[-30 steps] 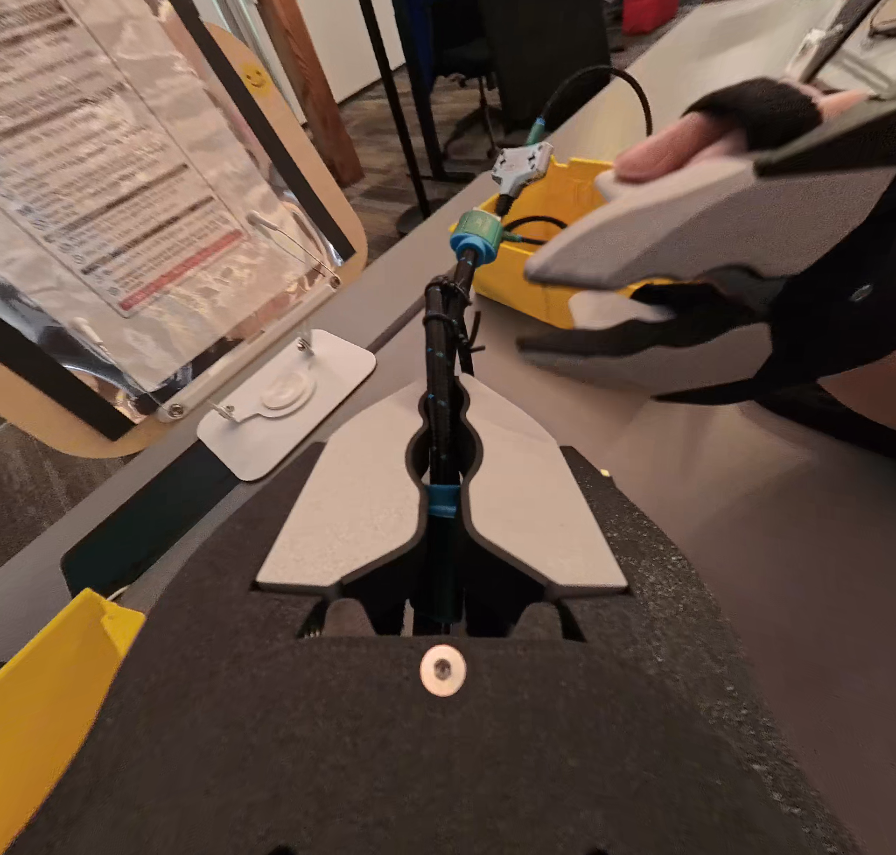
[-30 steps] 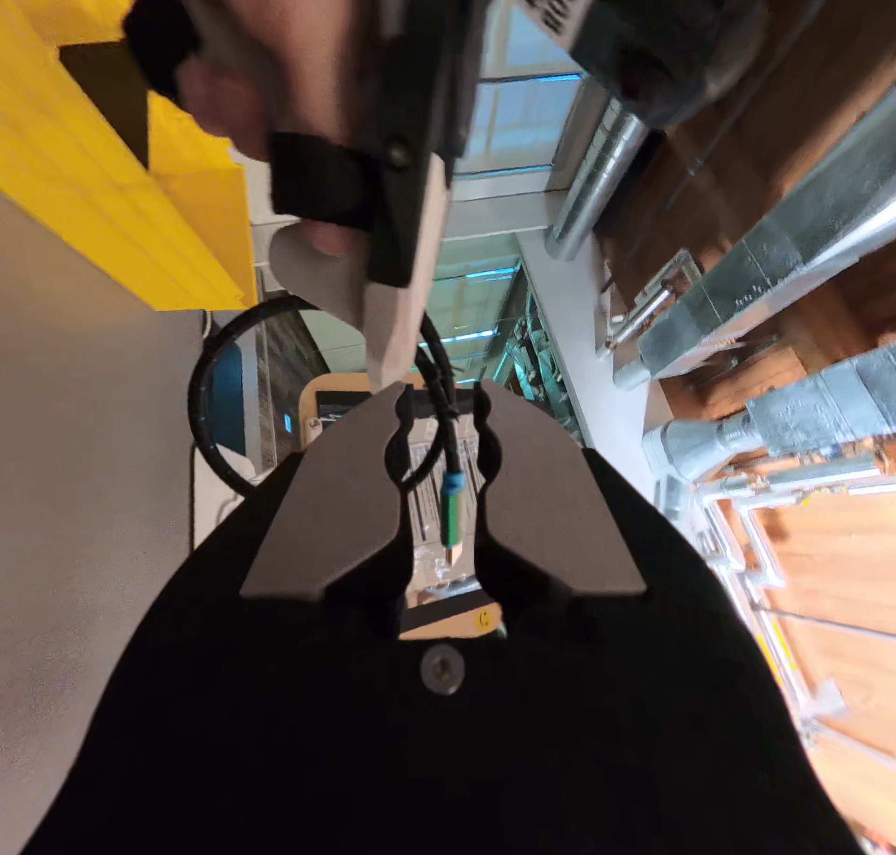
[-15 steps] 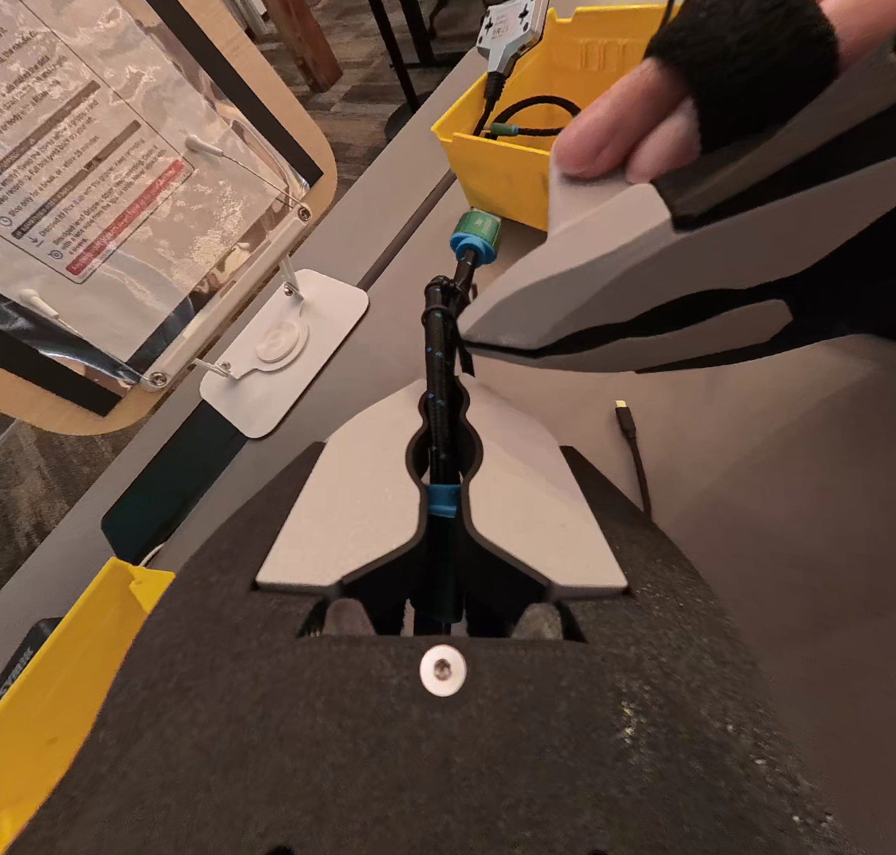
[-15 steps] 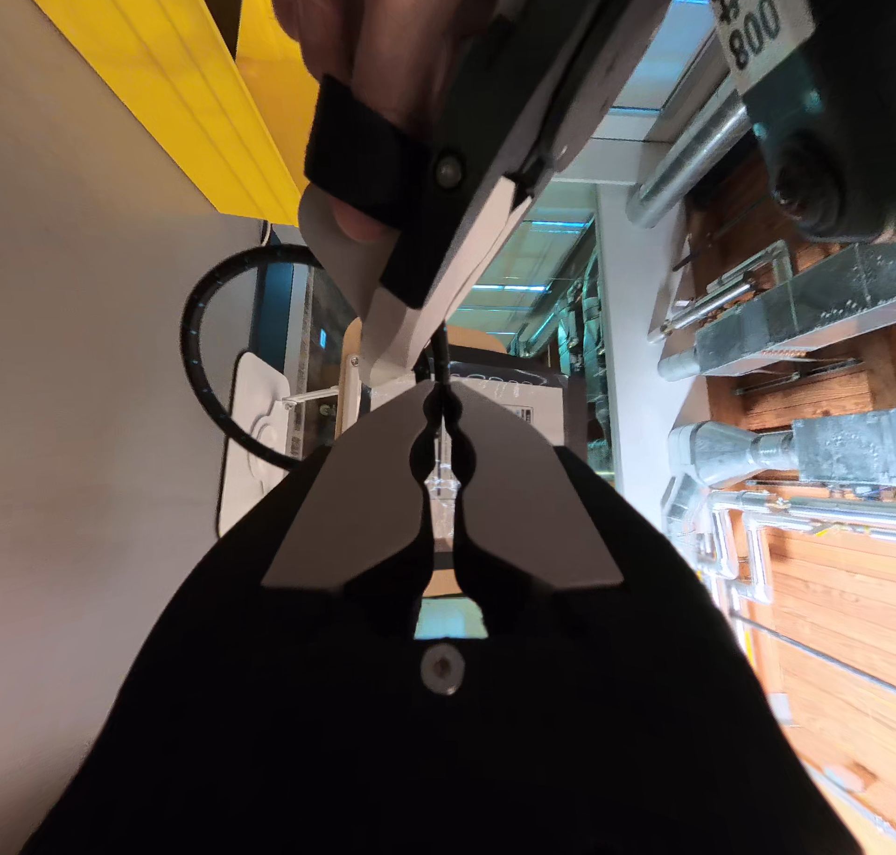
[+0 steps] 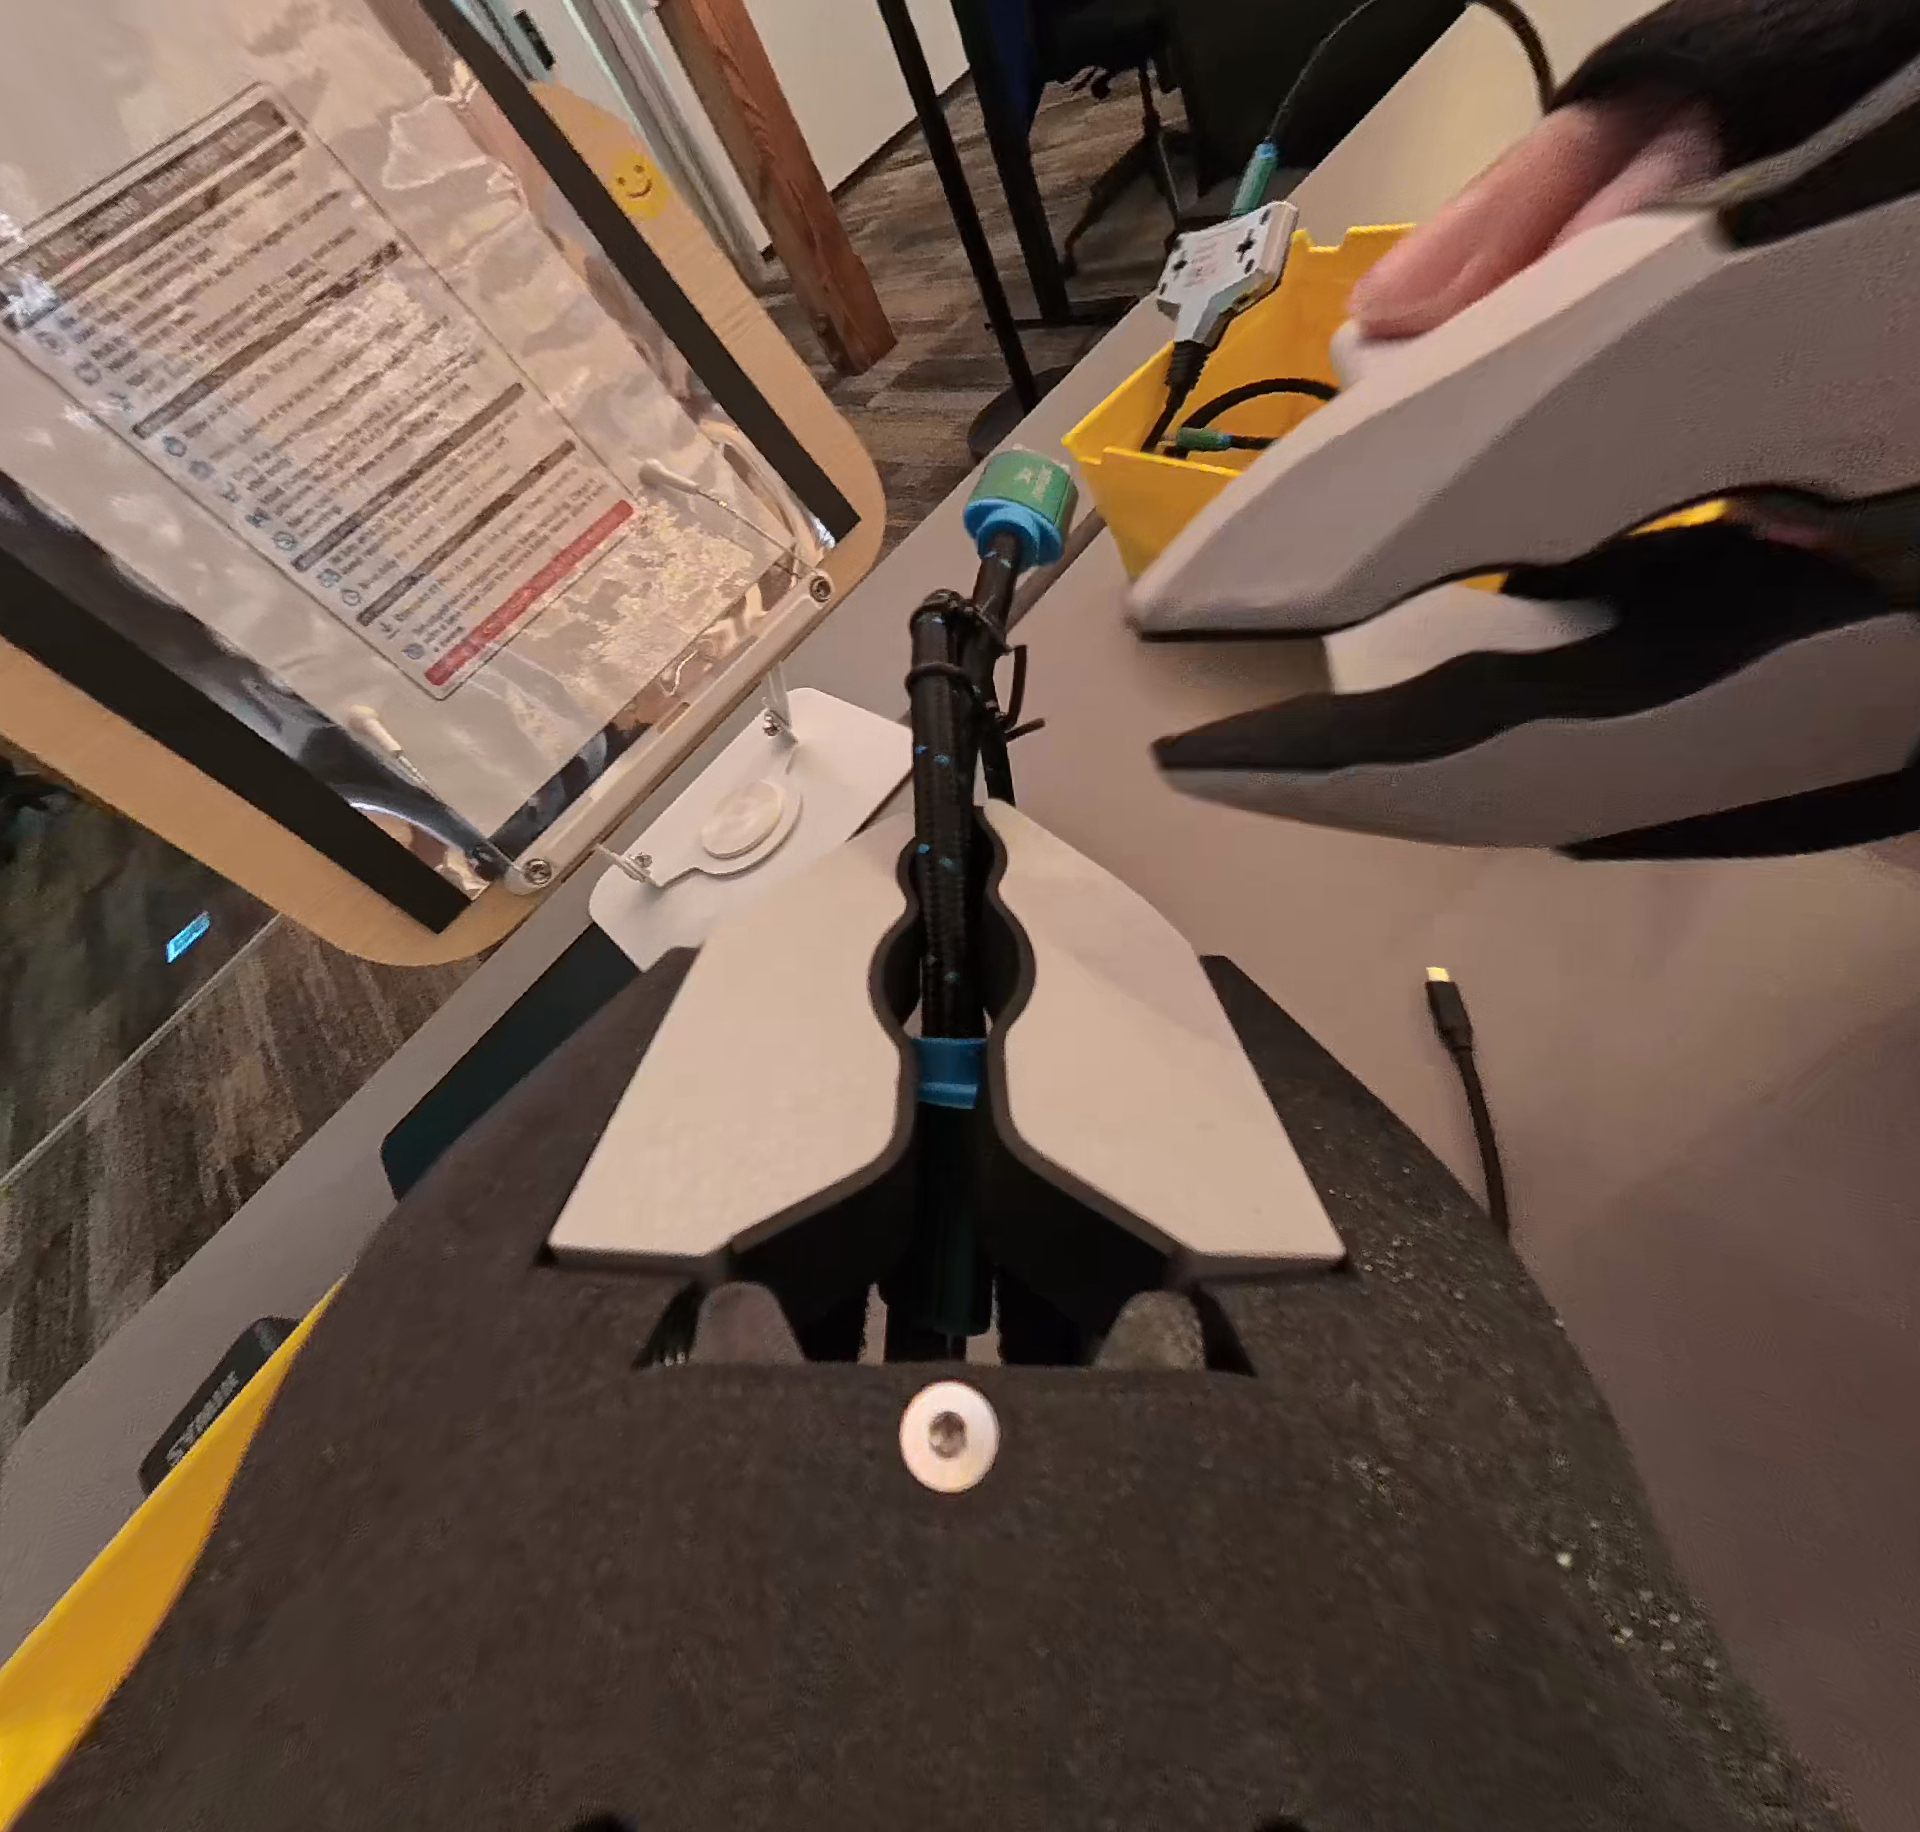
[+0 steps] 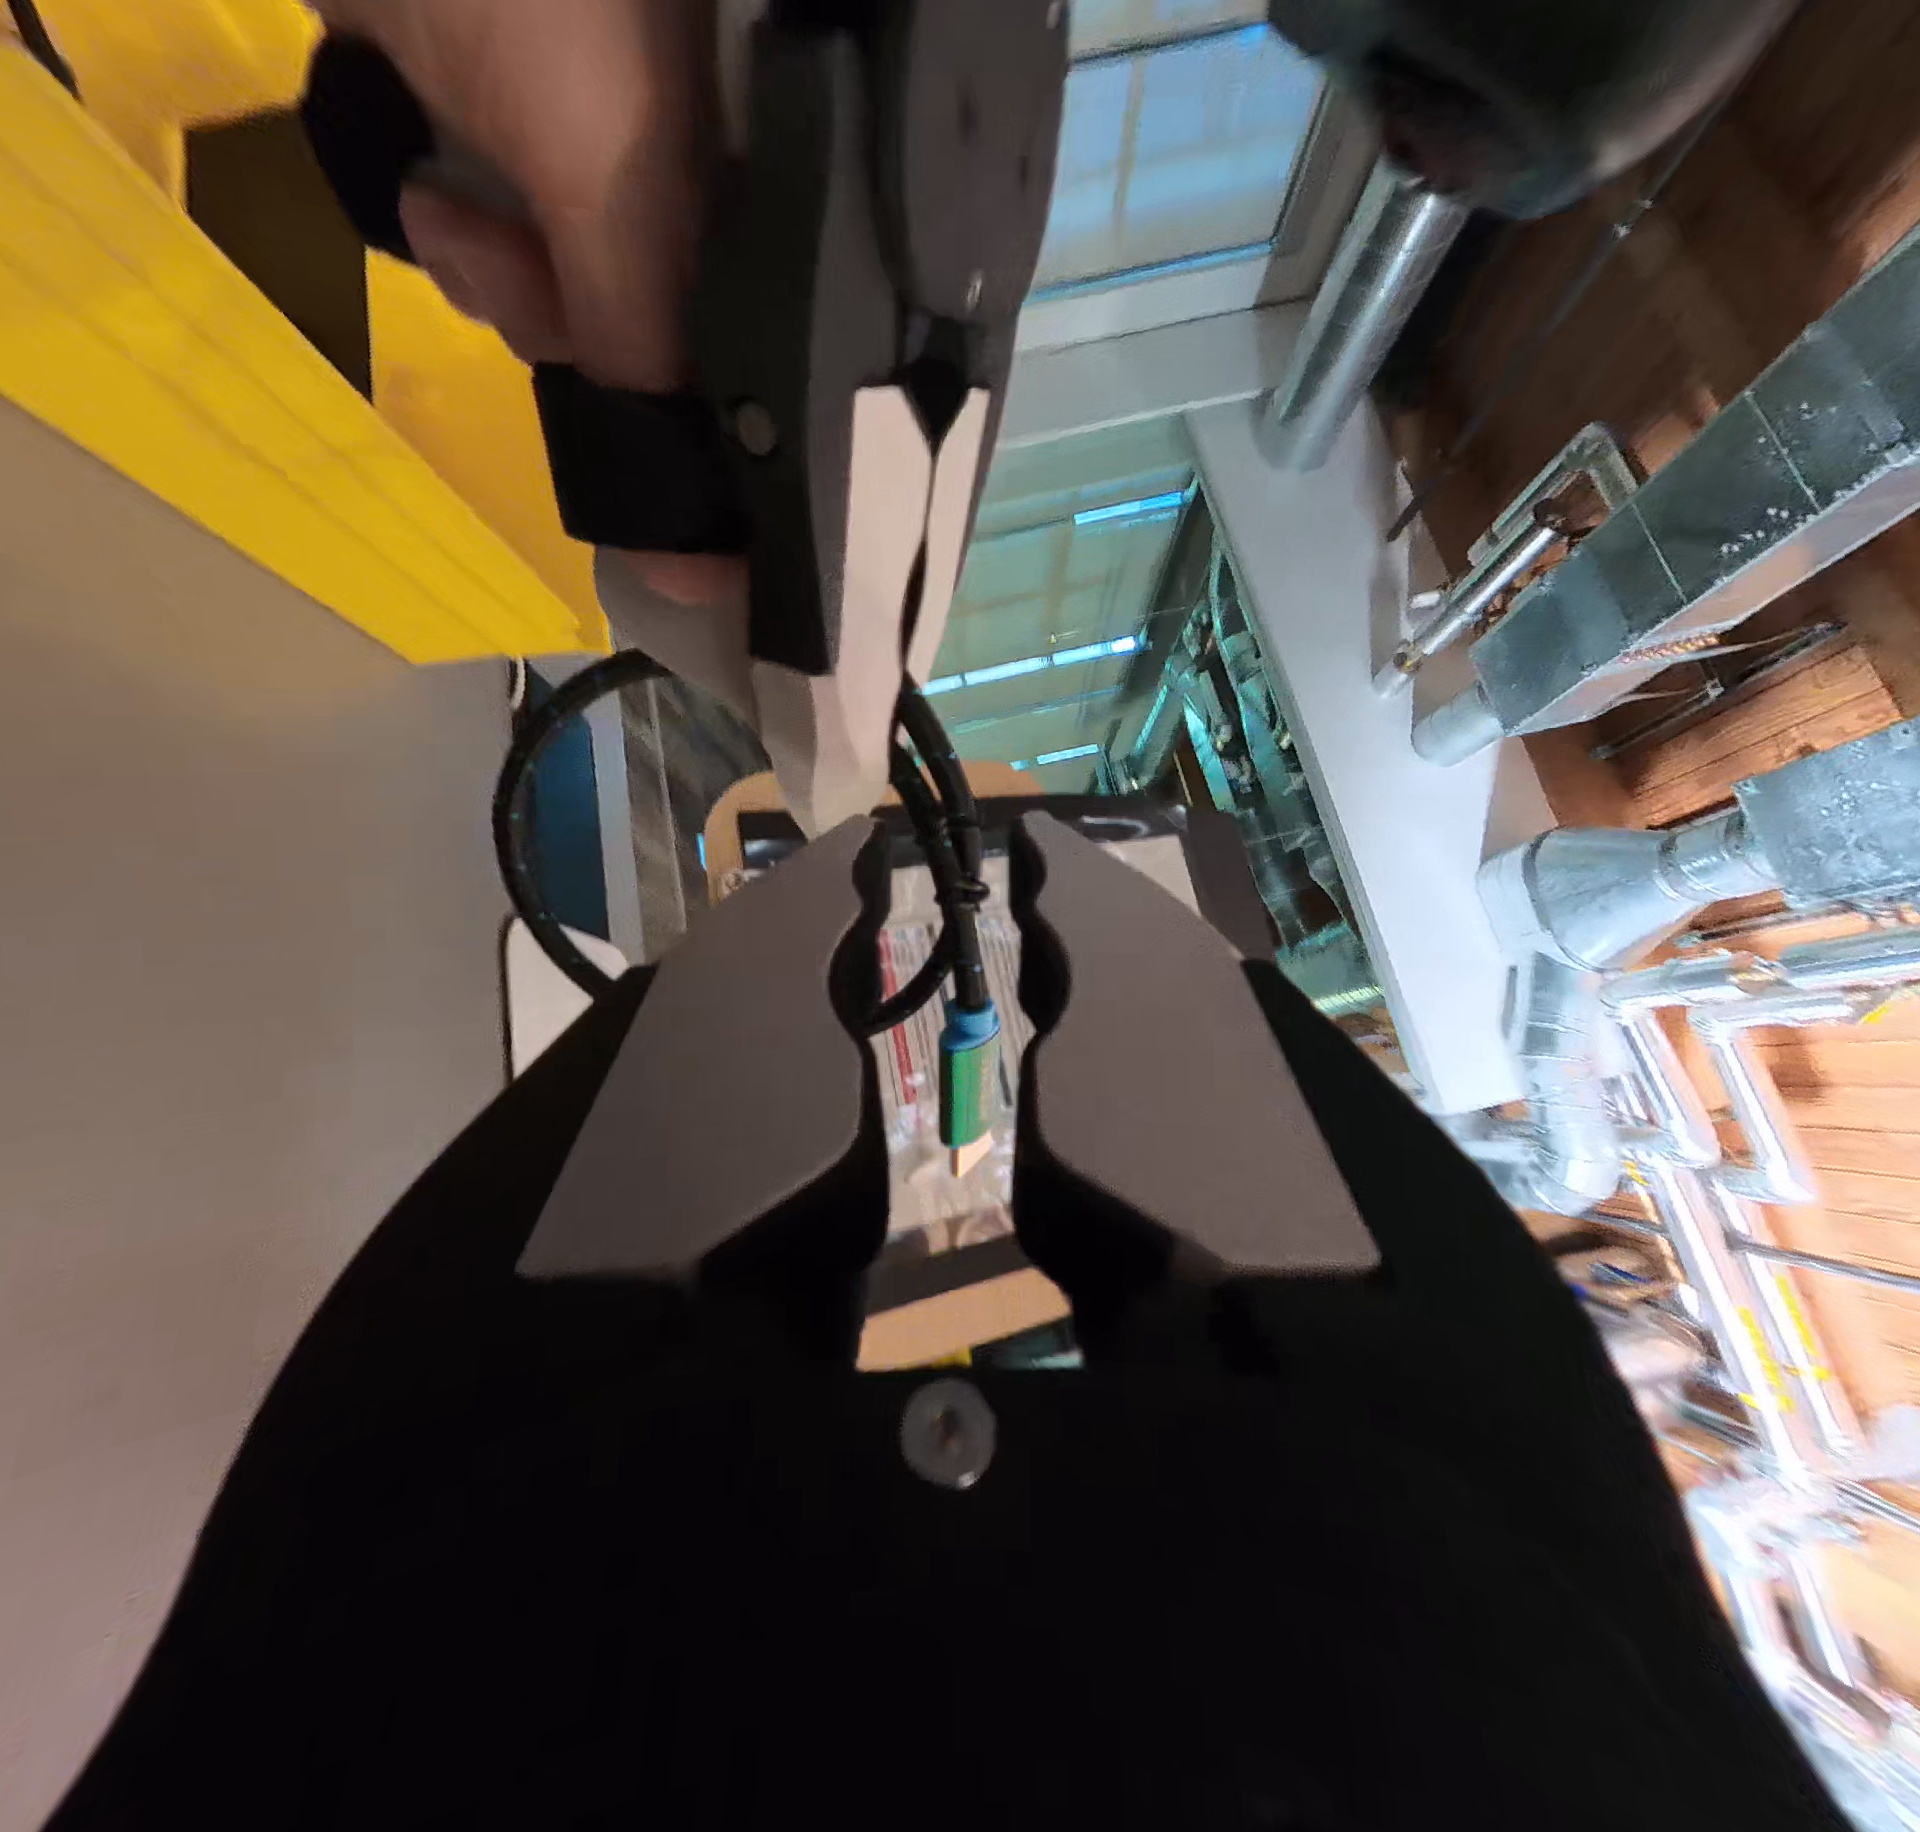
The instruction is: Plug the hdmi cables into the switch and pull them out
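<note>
- Between the two grey pads of the left hand-held gripper a black braided hdmi cable is pinched, a blue band on it sitting just inside the grip; the pads are pressed together on it.
- Beyond the pads the cable runs up and away, bound with a thin black tie, and ends in a green and blue plug held in the air above the grey surface.
- To the right in that view the right hand-held gripper lies on its side with its fingers spread, near the plug but apart from it; a person's fingers in a black strap rest on it.
- From the right wrist view, the right hand-held gripper stands parted with the plug showing in the gap, and touches nothing.
- A white switch stands at the edge of a yellow bin farther along the surface, with cables plugged into it.
- A thin black cable with a small plug lies loose on the surface to the right.
- A board with a clear sheet leans at the left edge on a white base.
</note>
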A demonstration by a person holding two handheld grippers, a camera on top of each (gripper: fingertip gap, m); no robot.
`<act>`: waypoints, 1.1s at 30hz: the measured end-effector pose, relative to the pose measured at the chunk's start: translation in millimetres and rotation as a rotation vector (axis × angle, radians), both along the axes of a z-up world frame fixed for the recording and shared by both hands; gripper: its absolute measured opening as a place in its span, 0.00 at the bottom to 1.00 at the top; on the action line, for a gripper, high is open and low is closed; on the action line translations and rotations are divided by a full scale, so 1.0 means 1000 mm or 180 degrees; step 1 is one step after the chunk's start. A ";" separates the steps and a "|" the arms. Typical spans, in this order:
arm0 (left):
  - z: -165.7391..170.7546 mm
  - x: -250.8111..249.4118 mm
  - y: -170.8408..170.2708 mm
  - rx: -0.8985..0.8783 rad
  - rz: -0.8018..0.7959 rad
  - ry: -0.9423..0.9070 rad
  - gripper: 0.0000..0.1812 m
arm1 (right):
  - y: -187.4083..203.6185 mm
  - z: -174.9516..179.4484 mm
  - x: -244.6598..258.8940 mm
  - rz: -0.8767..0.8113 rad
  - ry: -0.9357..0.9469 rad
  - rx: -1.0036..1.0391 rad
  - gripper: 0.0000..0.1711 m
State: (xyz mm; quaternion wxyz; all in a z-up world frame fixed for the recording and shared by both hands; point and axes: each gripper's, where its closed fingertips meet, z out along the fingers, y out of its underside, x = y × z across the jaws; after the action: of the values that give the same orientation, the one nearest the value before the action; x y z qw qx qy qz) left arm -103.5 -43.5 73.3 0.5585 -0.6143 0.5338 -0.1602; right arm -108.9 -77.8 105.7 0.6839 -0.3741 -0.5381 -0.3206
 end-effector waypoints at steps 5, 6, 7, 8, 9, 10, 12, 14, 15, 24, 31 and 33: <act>-0.004 0.003 -0.007 0.0151 -0.0021 0.0178 0.03 | 0.003 -0.005 0.002 -0.0066 -0.0156 -0.0001 0.17; -0.006 0.004 -0.008 0.0161 -0.0022 0.0216 0.03 | 0.004 -0.003 0.005 -0.0126 -0.0206 0.0074 0.16; -0.007 0.004 -0.010 0.0156 -0.0032 0.0245 0.03 | 0.003 -0.004 0.005 -0.0141 -0.0286 0.0116 0.14; -0.009 0.005 -0.011 0.0144 -0.0046 0.0262 0.03 | 0.002 -0.006 0.004 -0.0137 -0.0368 0.0164 0.12; -0.010 0.006 -0.012 0.0131 -0.0058 0.0272 0.03 | 0.000 -0.008 0.001 -0.0128 -0.0458 0.0176 0.12; -0.011 0.007 -0.012 0.0120 -0.0065 0.0284 0.03 | 0.001 -0.012 0.000 -0.0153 -0.0540 0.0162 0.11; -0.013 0.008 -0.012 0.0110 -0.0072 0.0315 0.03 | 0.005 -0.015 0.002 -0.0315 -0.0668 0.0167 0.10; -0.015 0.008 -0.012 0.0111 -0.0058 0.0345 0.03 | 0.008 -0.015 0.006 -0.0419 -0.0712 0.0194 0.03; -0.016 0.008 -0.011 0.0124 -0.0044 0.0354 0.03 | 0.009 -0.016 0.007 -0.0426 -0.0695 0.0149 0.03; 0.009 0.008 -0.012 0.0264 -0.0053 -0.0082 0.02 | 0.006 0.010 0.009 -0.0159 0.0377 -0.0174 0.02; 0.034 0.006 -0.013 0.0641 0.0094 -0.0558 0.02 | 0.002 0.032 0.008 0.0841 0.2460 -0.0760 0.02; 0.038 0.008 -0.014 0.0737 0.0118 -0.0660 0.02 | 0.002 0.033 0.011 0.1255 0.3135 -0.1154 0.02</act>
State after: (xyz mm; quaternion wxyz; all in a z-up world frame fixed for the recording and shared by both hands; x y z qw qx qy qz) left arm -95.7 -57.1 110.9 0.6807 -0.5357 0.4767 -0.1499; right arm -98.2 -75.6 138.9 0.8262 -0.4835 -0.2614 0.1236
